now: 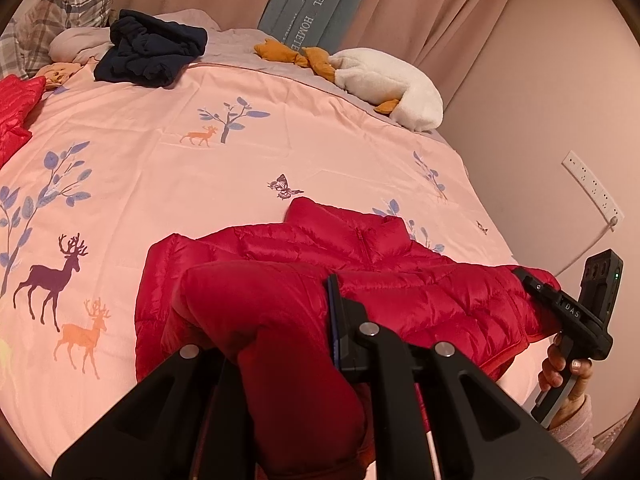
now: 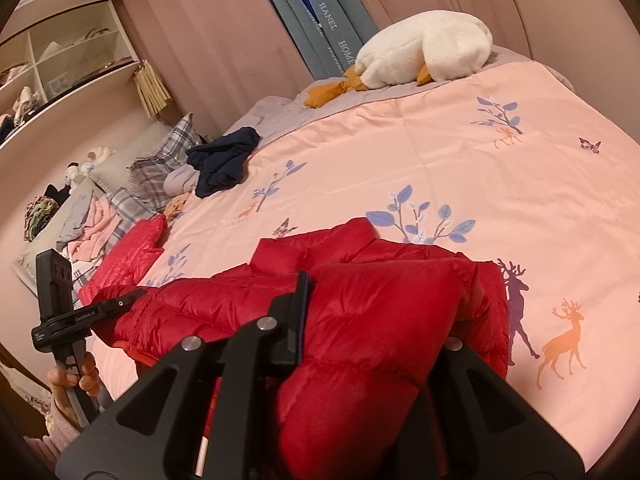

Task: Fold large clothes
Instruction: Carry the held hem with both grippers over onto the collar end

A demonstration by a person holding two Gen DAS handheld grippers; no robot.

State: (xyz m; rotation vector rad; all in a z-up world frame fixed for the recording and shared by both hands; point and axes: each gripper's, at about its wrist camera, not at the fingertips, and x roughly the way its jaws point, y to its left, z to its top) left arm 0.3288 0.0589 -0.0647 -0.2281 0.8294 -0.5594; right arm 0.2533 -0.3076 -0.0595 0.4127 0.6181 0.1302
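A red puffer jacket (image 1: 360, 248) (image 2: 224, 304) lies spread on the pink deer-print bed cover (image 1: 160, 152) (image 2: 440, 184), collar toward the far side. My left gripper (image 1: 326, 296) is shut on a raised fold of the jacket's near left part, and the fabric bulges over and hides one finger. My right gripper (image 2: 310, 292) is shut on a matching fold at the jacket's near right part. Each gripper shows in the other's view, held by a hand: the right one (image 1: 520, 274) at the jacket's right edge, the left one (image 2: 138, 293) at its left edge.
A second red garment (image 1: 16, 116) (image 2: 132, 248) lies at the left of the bed. A crumpled navy garment (image 1: 152, 48) (image 2: 224, 156), plaid pillows (image 1: 60, 12) and a white plush goose (image 1: 388, 80) (image 2: 420, 52) sit along the far side. A wall power strip (image 1: 592, 188) is on the right.
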